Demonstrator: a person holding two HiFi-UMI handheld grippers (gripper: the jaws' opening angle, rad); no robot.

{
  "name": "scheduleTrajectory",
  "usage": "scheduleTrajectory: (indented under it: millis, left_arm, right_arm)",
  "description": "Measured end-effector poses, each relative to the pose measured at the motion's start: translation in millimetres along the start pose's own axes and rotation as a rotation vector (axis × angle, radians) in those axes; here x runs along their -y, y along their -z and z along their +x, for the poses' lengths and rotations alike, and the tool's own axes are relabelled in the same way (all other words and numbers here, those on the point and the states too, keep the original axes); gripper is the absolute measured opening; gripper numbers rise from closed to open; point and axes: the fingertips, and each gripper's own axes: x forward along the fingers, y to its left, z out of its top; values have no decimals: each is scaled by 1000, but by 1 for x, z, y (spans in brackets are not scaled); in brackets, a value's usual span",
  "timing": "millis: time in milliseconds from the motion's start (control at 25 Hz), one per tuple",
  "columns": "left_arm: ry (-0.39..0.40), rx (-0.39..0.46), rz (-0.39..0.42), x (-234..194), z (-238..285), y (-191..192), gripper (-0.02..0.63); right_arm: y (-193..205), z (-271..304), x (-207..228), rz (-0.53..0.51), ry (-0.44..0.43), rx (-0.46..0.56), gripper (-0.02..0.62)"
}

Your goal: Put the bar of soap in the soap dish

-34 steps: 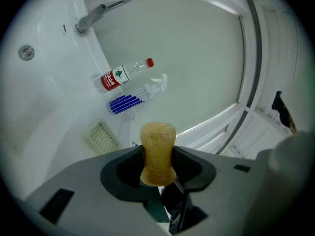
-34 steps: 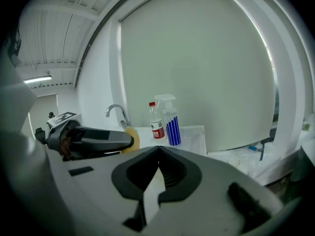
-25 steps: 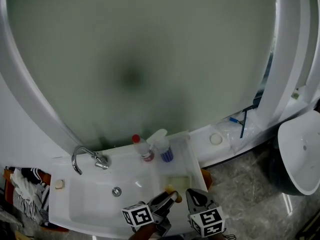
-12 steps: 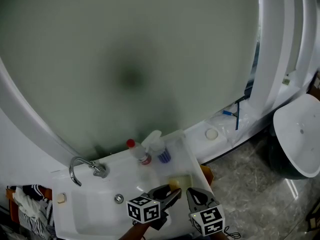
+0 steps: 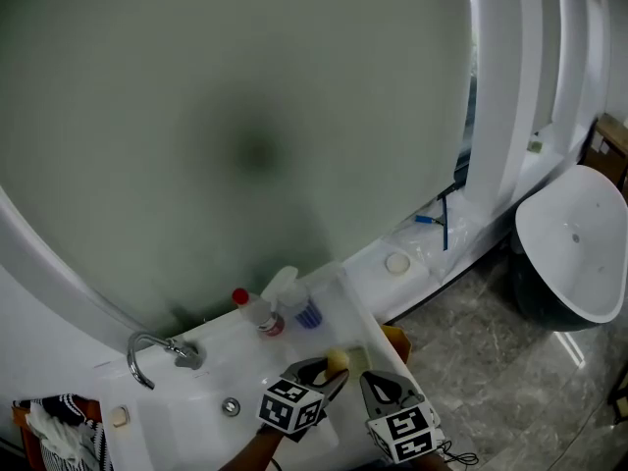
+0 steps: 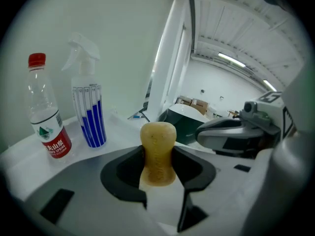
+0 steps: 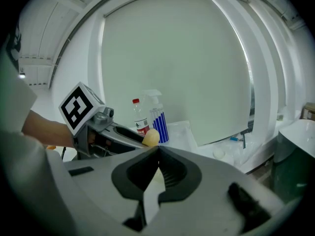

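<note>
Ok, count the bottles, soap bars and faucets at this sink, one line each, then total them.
Bottles: 2, a water bottle and a spray bottle
Bar of soap: 1, held in the left gripper
Faucet: 1
Total: 4

The left gripper has nudged the bar of soap forward; the sink sits lower in view.

White washbasin; water bottle, spray bottle upright on its ledge

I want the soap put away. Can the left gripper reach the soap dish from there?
Probably yes. The left gripper, shut on the bar of soap, hovers right beside the soap dish, with nothing between them.
</note>
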Motion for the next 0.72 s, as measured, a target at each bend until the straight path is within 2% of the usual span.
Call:
scheduleTrajectory:
  millis: [280,720]
  left_arm:
    - [17,-94,99,-11,18,12,184]
    - [46,-255,308,-21,39,26,184]
  right_arm:
    - [7,-2,0,6,46,-20,12]
    - [14,0,-1,14,89,-36,12]
